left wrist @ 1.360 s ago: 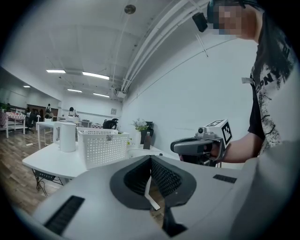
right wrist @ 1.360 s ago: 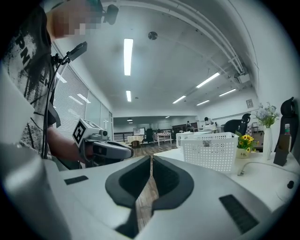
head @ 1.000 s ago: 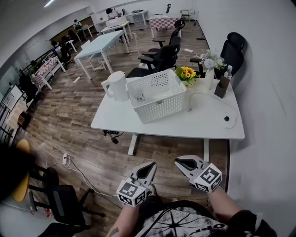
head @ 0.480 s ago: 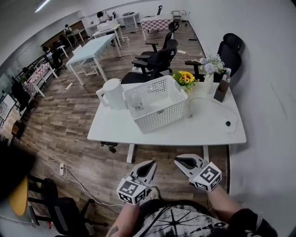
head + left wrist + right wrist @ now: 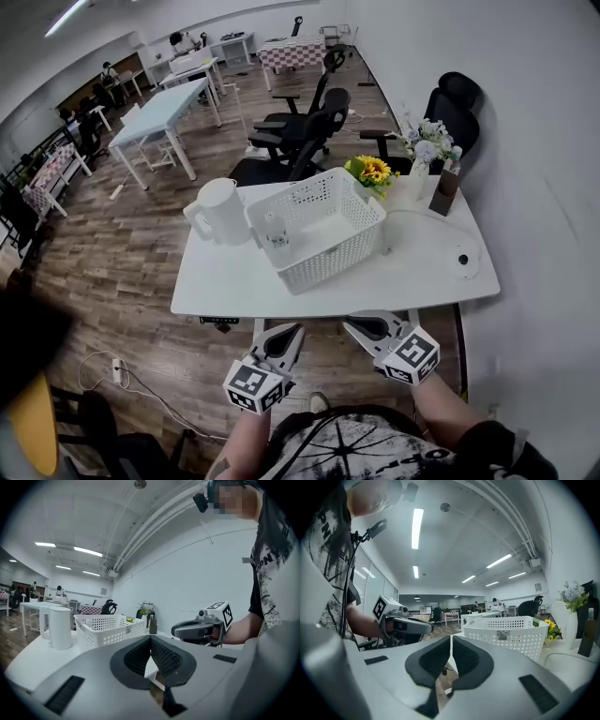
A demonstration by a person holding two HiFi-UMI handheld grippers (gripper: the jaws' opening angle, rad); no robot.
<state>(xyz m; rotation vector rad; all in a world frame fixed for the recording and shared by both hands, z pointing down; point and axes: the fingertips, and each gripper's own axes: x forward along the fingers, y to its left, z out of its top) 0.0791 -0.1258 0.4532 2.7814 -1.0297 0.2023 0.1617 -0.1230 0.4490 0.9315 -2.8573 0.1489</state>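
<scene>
Both grippers hover in front of the person's body, just short of the near edge of a white table (image 5: 234, 281). In the head view, my left gripper (image 5: 291, 332) and right gripper (image 5: 351, 325) point toward each other, tips a short gap apart. Both are shut with nothing between the jaws. In the left gripper view, my left gripper's jaws (image 5: 150, 641) meet in a line, with the right gripper (image 5: 197, 629) beyond. In the right gripper view, my right gripper's jaws (image 5: 451, 641) are likewise together, facing the left gripper (image 5: 407, 625). A white perforated basket (image 5: 319, 225) stands mid-table.
A white pitcher (image 5: 220, 211) stands left of the basket. Sunflowers (image 5: 370, 171), a vase of pale flowers (image 5: 427, 150) and a dark bottle holder (image 5: 442, 192) sit at the table's far right. A cable and small puck (image 5: 461, 261) lie near the right edge. Black office chairs (image 5: 300, 127) stand behind.
The person has stepped closer to the table, which now lies just ahead of the grippers. Both grippers stay shut and keep their pose.
</scene>
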